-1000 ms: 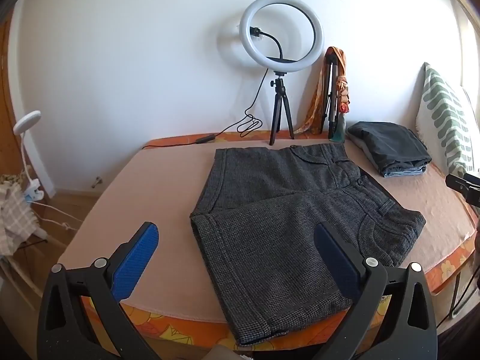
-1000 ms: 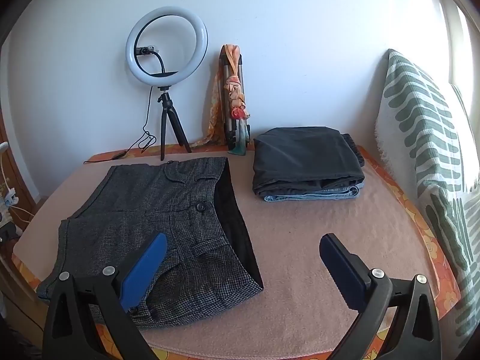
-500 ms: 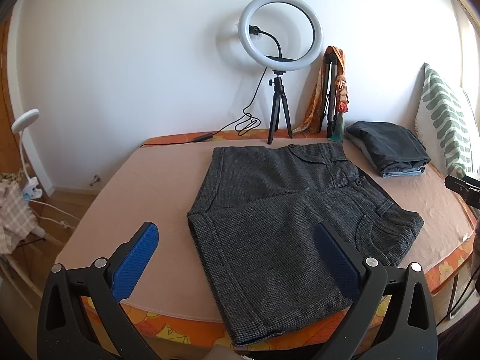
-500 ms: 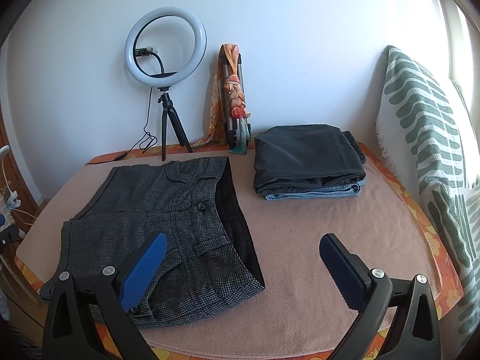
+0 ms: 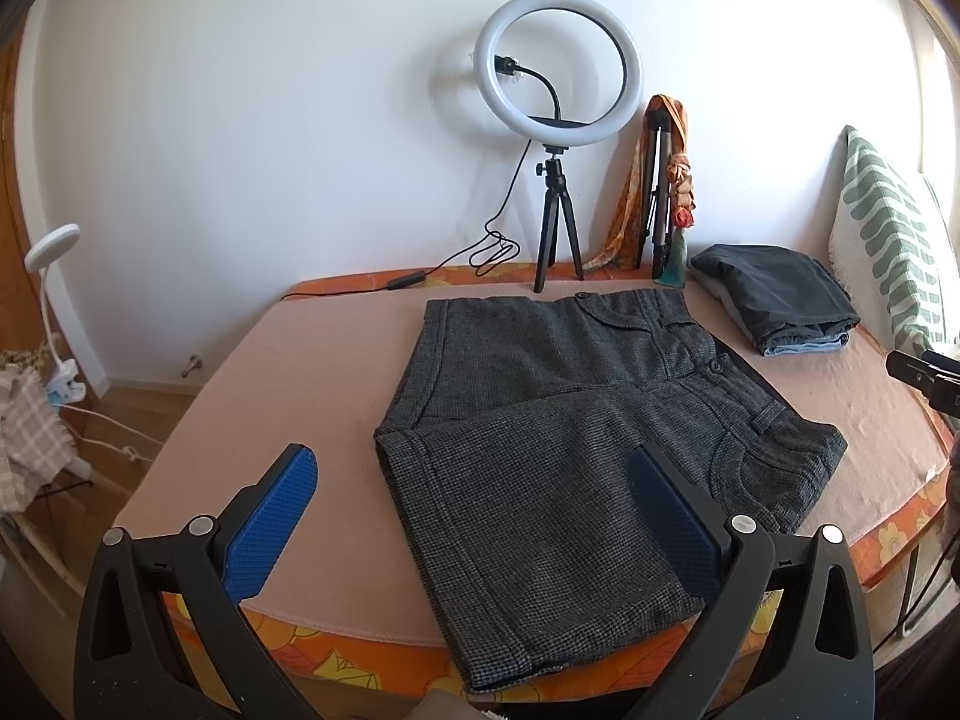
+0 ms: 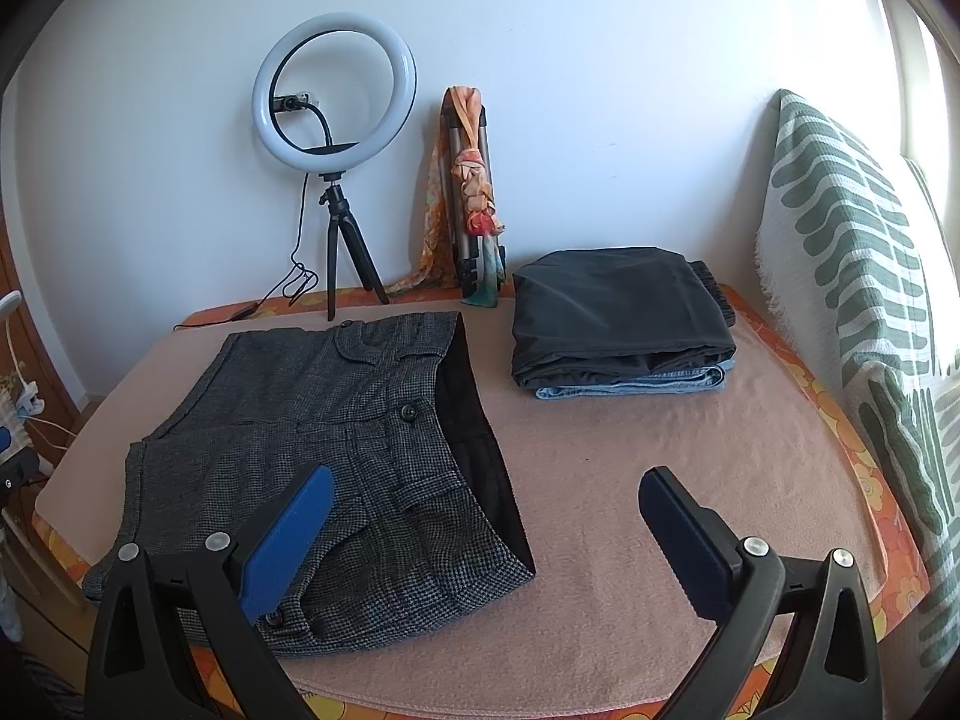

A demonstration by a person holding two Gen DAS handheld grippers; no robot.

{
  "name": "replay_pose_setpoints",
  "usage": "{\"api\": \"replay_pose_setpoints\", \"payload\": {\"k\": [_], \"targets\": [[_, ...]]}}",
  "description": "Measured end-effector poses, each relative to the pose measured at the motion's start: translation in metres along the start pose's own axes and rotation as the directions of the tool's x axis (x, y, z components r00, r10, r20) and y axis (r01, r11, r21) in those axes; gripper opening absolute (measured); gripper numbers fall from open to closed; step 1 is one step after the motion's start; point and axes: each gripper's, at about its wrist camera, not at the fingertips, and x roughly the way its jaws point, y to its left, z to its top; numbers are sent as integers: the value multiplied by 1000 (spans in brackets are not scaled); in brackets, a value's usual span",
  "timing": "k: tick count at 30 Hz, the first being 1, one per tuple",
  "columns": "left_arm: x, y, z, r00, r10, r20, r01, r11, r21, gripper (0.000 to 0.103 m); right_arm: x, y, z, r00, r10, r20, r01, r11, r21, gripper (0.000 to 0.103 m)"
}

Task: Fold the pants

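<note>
Left gripper [image 5: 471,492]: spread wide and empty, it hovers above the near edge of the bed; one blue pad [image 5: 270,519] sits at 7 o'clock of the left view, the other over the near leg.
Right gripper [image 6: 483,531]: also spread and holding nothing; its left pad overlaps the waistband corner in the picture, and whether it touches the cloth cannot be told.
Shorts [image 5: 576,420]: grey checked, lying flat at the centre of the bed, legs toward 9 o'clock and waistband toward 3 o'clock in the left view; the near leg runs to the bed's front edge.
Progress: judging by the layout, the shorts are spread and smoothed but no fold shows; both legs lie side by side, the dark lining [image 6: 474,414] open at the waist.
Left to do: likely laying one leg over the other, then folding once more and setting the shorts by the stack.
Bed [image 6: 630,468]: a peach blanket over an orange flowered sheet, fairly smooth.
Stack [image 6: 618,324]: folded dark trousers over jeans, at 1 o'clock in the right view, well apart from the shorts.
Pillow [image 6: 864,276]: green and white, upright at 3 o'clock.
Far edge: a ring light [image 5: 558,69] on a small tripod at 12 o'clock, a folded tripod [image 6: 471,198] wrapped in an orange scarf beside it, against a white wall.
Left side: a clip lamp [image 5: 51,252] at 9 o'clock, beyond the bed.
</note>
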Motion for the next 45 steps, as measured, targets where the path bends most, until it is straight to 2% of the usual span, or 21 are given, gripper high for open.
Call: {"api": "replay_pose_setpoints", "payload": {"k": [45], "targets": [[0,-3,-3,1000,-7,1,7,1000,2,103,1,6,-2,1000,13,-4,-13,1000,-3,103]]}}
